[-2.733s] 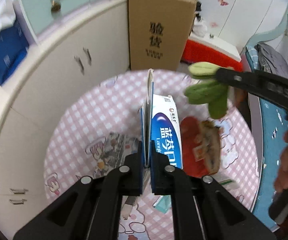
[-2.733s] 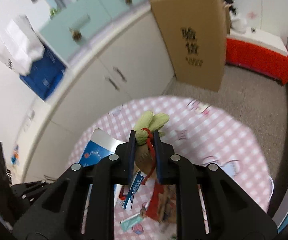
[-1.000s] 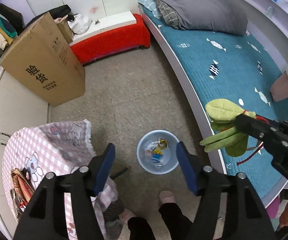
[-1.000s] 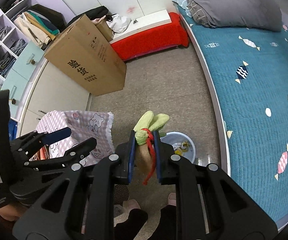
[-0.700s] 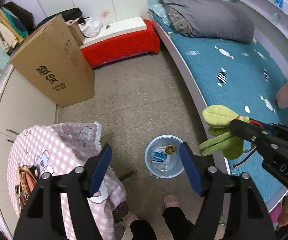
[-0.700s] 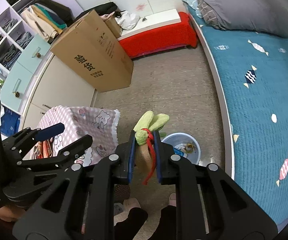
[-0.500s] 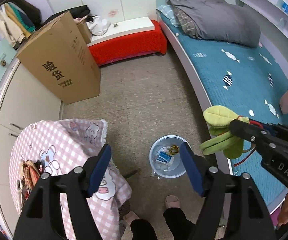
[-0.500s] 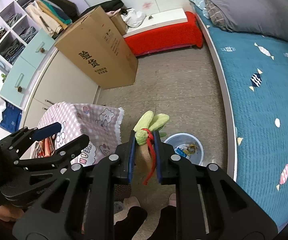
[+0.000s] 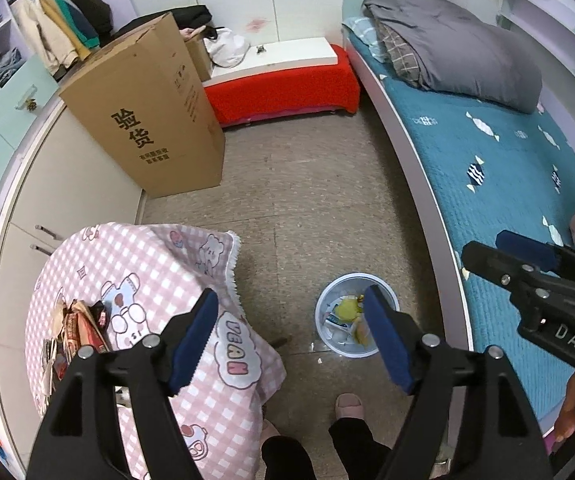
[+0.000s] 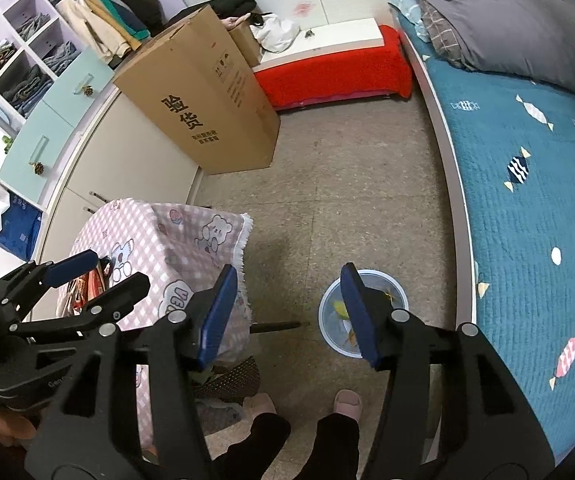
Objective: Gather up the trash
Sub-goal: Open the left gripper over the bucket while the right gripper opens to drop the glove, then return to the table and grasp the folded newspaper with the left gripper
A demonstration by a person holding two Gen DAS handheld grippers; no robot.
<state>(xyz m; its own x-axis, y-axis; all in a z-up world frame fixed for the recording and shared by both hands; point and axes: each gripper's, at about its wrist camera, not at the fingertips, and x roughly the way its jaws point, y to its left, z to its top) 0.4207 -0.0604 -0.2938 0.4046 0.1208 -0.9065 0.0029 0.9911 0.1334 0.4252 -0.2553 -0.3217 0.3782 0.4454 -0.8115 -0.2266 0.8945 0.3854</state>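
A small pale-blue trash bin (image 9: 327, 300) stands on the floor by the bed, also in the right wrist view (image 10: 401, 294). It holds a blue-and-white box, wrappers and a green plush toy (image 9: 345, 309). My left gripper (image 9: 291, 336) is open and empty, high above the floor beside the bin. My right gripper (image 10: 287, 312) is open and empty above the bin; it also shows in the left wrist view (image 9: 483, 250). More trash (image 9: 75, 328) lies on the pink checked table (image 9: 135, 264).
A tall cardboard box (image 9: 147, 112) stands against white cabinets (image 9: 71, 184). A red bench (image 9: 283, 84) is at the far wall. A bed with a teal cover (image 9: 499, 152) fills the right side. The person's feet (image 9: 347, 404) stand just below the bin.
My right gripper has opened and the green plush toy has dropped into the bin. Before that, my left gripper let the toothpaste box go into the bin.
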